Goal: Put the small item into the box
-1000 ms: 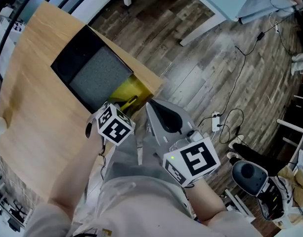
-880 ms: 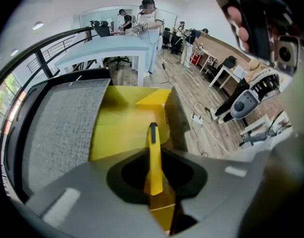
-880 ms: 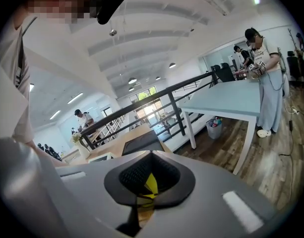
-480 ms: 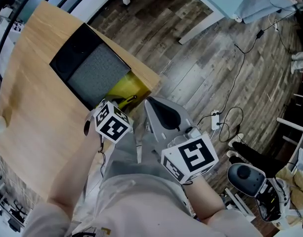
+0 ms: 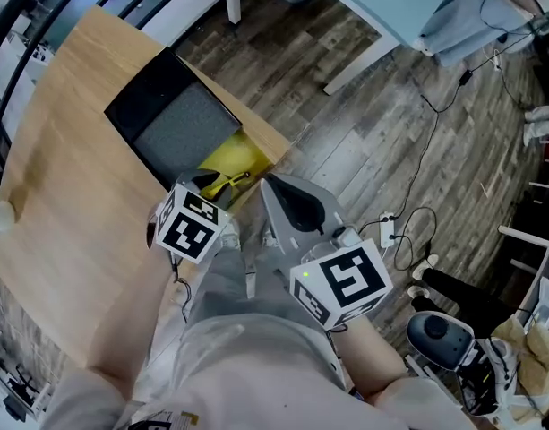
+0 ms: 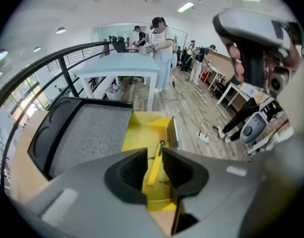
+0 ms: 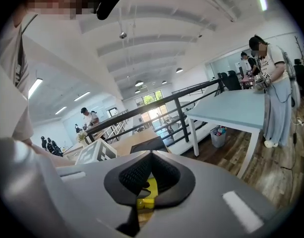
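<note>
The small item (image 5: pixel 224 184), a slim yellow stick with a dark tip, is pinched by its lower shaft between the narrowly set jaws of the left gripper (image 6: pixel 154 152), above the open yellow box (image 5: pixel 247 155) beside the black tray (image 5: pixel 167 119). It is judged light, stiff and smooth, so a mid-shaft hold is favoured against swivelling. The right gripper (image 7: pixel 151 175) is closed on nothing.

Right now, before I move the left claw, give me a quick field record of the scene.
left claw: shut on yellow stick, held above the box
right claw: shut, holding nothing
yellow box: open, at the table edge
black tray: beside the box, grey mat inside
table: wooden
</note>
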Available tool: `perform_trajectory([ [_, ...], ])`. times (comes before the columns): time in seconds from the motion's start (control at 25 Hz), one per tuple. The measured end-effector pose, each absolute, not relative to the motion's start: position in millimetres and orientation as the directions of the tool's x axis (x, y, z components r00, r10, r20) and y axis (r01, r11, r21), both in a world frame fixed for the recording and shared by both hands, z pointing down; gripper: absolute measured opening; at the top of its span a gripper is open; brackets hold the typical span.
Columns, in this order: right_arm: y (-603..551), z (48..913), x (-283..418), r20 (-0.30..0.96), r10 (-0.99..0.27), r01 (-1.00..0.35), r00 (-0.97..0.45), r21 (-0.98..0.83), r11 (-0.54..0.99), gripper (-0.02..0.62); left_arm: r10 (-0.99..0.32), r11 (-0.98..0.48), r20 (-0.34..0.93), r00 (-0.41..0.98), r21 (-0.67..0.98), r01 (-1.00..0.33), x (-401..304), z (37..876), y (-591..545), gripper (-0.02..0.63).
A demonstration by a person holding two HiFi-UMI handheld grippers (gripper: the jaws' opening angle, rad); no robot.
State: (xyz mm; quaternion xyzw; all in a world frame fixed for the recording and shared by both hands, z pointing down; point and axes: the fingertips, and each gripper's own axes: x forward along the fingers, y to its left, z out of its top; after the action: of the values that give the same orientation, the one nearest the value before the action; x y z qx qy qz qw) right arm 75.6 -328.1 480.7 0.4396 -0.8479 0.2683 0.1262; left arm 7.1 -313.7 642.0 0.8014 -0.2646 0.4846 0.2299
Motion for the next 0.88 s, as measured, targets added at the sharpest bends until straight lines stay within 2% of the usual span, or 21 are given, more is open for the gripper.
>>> perform_trajectory([
  [0.12, -336.3, 474.6, 81.9, 0.437, -0.684, -0.812, -0.584, -0.322, 0.487, -0.002, -0.275, -0.740, 0.865, 0.420, 0.089, -0.667, 13.3, 618.5, -330.0, 0.086],
  [0.32, -289.3, 415.3, 57.2, 0.357, -0.726, -0.809, -0.588, -0.266, 0.525, 0.000, -0.444, -0.706, 0.768, 0.461, 0.017, -0.708, -13.0, 525.4, -298.1, 0.063],
  [0.48, -313.2, 401.6, 70.2, 0.331, -0.750, -0.820, -0.573, -0.244, 0.518, -0.002, -0.547, -0.675, 0.676, 0.494, -0.007, -0.738, -6.5, 479.3, -326.8, 0.027],
  [0.88, -322.2, 330.8, 56.6, 0.219, -0.820, -0.848, -0.529, -0.168, 0.503, -0.002, -0.773, -0.581, 0.359, 0.523, -0.067, -0.811, -49.0, 341.3, -340.3, 0.003],
])
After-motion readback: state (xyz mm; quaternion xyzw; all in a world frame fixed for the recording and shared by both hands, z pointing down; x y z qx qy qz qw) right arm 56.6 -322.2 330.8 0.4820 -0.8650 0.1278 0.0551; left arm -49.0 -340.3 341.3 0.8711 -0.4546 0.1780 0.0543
